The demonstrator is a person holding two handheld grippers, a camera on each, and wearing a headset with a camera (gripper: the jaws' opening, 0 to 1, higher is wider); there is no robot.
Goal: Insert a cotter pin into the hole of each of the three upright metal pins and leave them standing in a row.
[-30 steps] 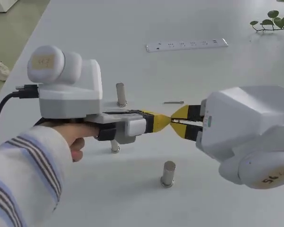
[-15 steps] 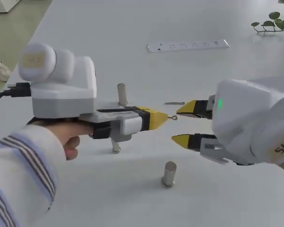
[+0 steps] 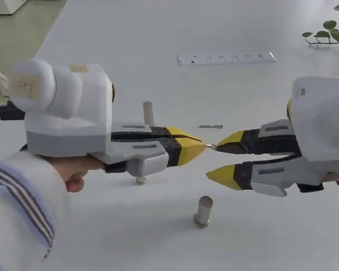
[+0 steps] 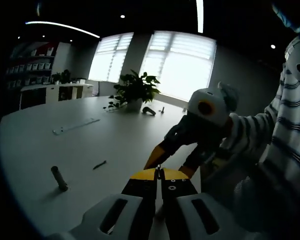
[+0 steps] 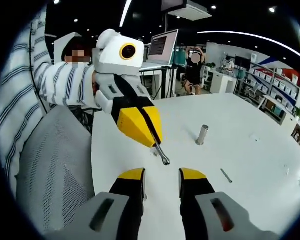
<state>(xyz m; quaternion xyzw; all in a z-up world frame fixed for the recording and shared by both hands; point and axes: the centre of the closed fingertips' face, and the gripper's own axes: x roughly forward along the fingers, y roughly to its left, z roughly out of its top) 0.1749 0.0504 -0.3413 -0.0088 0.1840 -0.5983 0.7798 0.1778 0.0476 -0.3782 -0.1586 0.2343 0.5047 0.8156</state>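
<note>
Left gripper point(image 3: 193, 148) is held level above the table point(image 3: 130, 34), with a striped sleeve point(image 3: 17, 197) behind it. Its jaws are clenched on a cotter pin point(image 3: 211, 147), whose looped end juts past the yellow tips.

Right gripper point(image 3: 221, 158) is pointed at it, tip to tip. Its jaws are parted and nothing is gripped. In the head view the cotter pin's end is seen right at the tip of the right gripper's upper jaw; contact cannot be told there. In the right gripper view the end is seen just above the gap between the parted jaws, apart from both.

Three metal pins are noted on the table:
- The far pin point(image 3: 148, 113) stands upright beyond the left gripper.
- The middle pin point(image 3: 140, 179) is mostly covered by the left gripper; its foot is seen under the jaws.
- The near pin point(image 3: 203, 210) stands upright on the person's side, below the spot where the grippers meet.

A second cotter pin point(image 3: 211, 126) lies flat on the table, to the right of the far pin and apart from it. A power strip point(image 3: 226, 57) lies farther back. A plant point(image 3: 327, 31) is seen at the far right edge.
</note>
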